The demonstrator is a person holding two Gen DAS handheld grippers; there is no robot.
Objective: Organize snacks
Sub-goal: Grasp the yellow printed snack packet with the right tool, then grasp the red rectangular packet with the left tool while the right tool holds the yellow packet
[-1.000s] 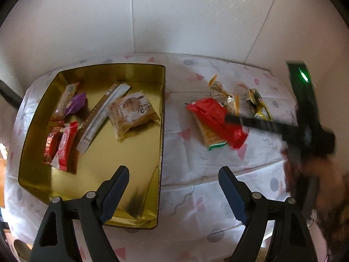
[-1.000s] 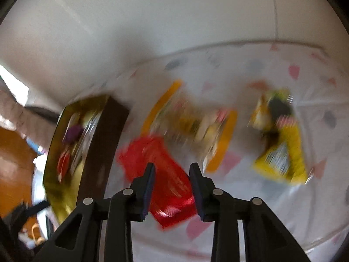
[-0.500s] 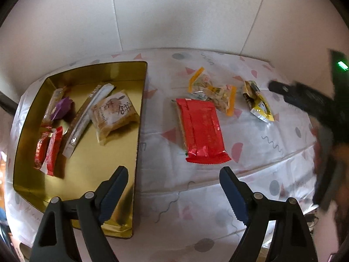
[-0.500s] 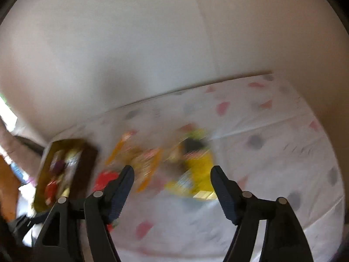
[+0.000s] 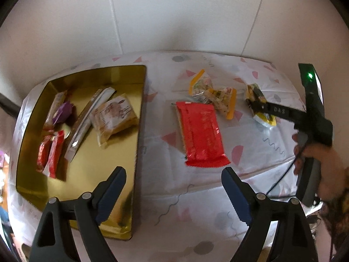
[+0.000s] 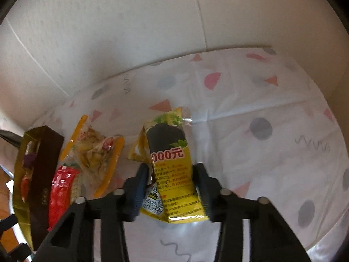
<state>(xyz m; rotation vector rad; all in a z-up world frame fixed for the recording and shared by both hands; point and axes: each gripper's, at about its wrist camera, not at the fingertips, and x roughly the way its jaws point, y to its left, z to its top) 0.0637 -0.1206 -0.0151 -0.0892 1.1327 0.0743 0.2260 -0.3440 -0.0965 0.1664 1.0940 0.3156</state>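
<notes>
Closing my right gripper across the light, crinkly yellow-and-black foil snack packet, jaws narrowed at its sides, near the tablecloth's far-right corner.

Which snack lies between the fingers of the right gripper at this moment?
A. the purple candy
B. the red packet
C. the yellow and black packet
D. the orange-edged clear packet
C: in the right wrist view the yellow and black packet sits between the two fingers of the right gripper, whose jaws have just been closing on it, while the red packet lies apart on the tablecloth.
</notes>
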